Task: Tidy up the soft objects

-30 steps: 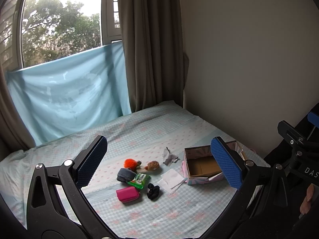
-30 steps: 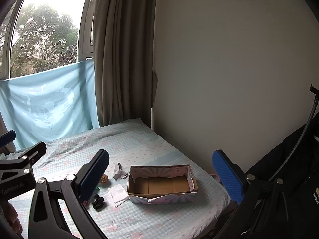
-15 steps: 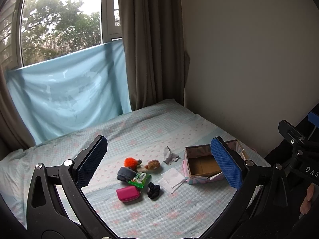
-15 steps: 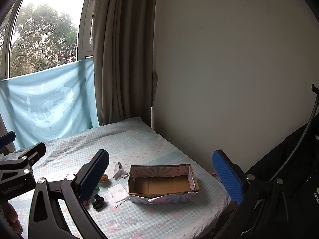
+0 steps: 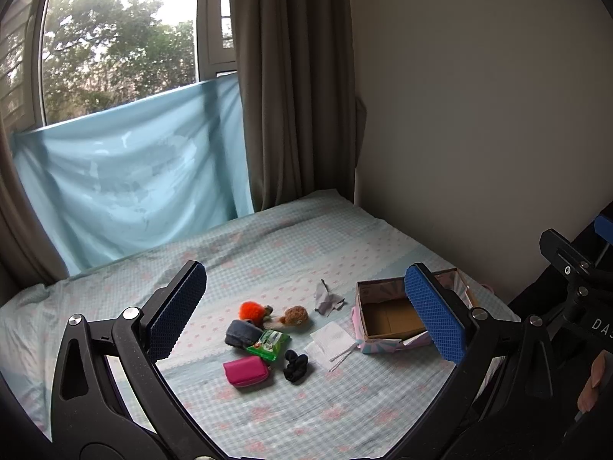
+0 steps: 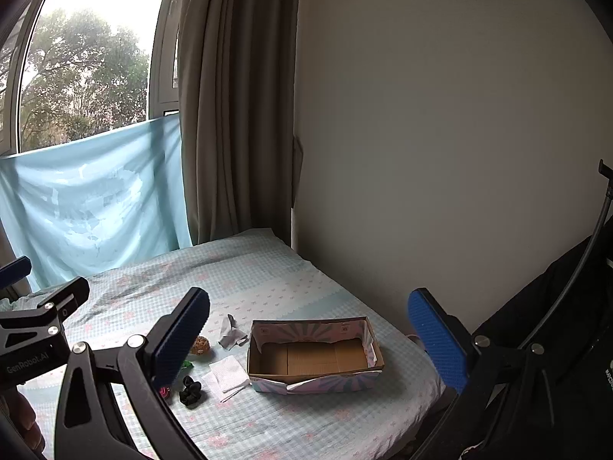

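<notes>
On the checked bed sheet (image 5: pixel 268 260) lie an orange fluffy toy (image 5: pixel 249 309), a brown plush (image 5: pixel 295 314), a grey fuzzy piece (image 5: pixel 241 332), a green wipes packet (image 5: pixel 268 343), a pink pouch (image 5: pixel 246 370), a black scrunchie (image 5: pixel 295 366), white tissues (image 5: pixel 328 341) and a grey cloth scrap (image 5: pixel 326 301). An empty cardboard box (image 6: pixel 314 356) sits to their right. My left gripper (image 5: pixel 306 314) hovers open, well above and short of the pile. My right gripper (image 6: pixel 310 339) is open too, held high in front of the box, nothing between its fingers.
A plain wall (image 6: pixel 440 153) runs close along the bed's right edge. Brown curtains (image 5: pixel 291 88) and a light blue sheet (image 5: pixel 126 184) hang at the window behind the bed. Dark clothing (image 6: pixel 567 306) fills the right foreground. A hand (image 5: pixel 592 383) holds the right gripper's handle.
Both views have crept slightly forward and down toward the bed; the objects and box lie where they were, and both grippers stay open.
</notes>
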The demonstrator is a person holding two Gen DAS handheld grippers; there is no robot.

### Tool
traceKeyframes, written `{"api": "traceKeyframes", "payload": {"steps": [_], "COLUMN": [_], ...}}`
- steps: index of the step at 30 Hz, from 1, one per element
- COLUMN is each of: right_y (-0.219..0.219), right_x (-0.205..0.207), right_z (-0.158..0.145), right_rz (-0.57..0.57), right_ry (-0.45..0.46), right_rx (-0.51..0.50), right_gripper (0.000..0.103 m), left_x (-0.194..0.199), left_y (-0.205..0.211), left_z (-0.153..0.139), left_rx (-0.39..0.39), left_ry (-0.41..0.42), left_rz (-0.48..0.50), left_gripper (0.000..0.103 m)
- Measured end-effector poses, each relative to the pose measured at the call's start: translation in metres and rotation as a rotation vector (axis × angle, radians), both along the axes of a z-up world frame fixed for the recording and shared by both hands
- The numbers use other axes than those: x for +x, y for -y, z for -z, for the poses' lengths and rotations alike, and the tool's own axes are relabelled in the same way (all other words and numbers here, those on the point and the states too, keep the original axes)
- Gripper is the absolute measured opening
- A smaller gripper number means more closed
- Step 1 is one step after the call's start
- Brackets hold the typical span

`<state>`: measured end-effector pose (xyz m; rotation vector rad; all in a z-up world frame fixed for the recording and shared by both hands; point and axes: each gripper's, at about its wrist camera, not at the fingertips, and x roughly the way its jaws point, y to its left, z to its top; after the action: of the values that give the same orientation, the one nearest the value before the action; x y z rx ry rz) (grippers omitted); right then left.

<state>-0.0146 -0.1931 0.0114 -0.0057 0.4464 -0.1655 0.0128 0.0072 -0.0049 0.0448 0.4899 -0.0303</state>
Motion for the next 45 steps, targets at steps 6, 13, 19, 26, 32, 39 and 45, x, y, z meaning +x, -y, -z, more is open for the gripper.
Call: {"api": "traceKeyframes", "payload": {"steps": [6,13,19,26,32,39,45], "right_y": [0.001,0.009,0.016,0.004,-0.034,-0.088,-0.135], "right_x": [-0.001,-0.002,0.004,0.020,0.039,0.067,0.099], "right_z": [0.000,-0.001,0.002,0.033,0.074,0.140,0.208], "right_rz": [0.000,-0.004,-0.032,-0.119,-0.178,-0.211,-0.207], "right_ry": [0.004,0.011,-0.017,-0.054,-0.114,-0.193,-0.277], "right_rx": [0.001,0.024,0.053,0.061,0.053,0.061,0.075], "right_gripper": [0.103,0.103,0.103,0.103,0.103,0.103,0.103], "left_x": [0.000,-0.006,-0.013,-0.018,-0.005,0.035,0.081], "left_y": [-0.001,0.000,-0.008,-0.028,-0.069,-0.115,-0.146], "left_z": [0.000,0.004,0.015,0.058,0.116,0.197,0.274], "left_rx": [-0.001,0.011,0.030,0.055,0.045,0.102,0.130], "left_ry": [0.000,0.006,-0.010,-0.087,-0.202,-0.277,-0.351], "left_rz": [-0.001,-0.014,-0.069,-0.121,-0.111,-0.017,0.129], "left_gripper": [0.103,0.103,0.103,0.103,0.103,0.103,0.103]}}
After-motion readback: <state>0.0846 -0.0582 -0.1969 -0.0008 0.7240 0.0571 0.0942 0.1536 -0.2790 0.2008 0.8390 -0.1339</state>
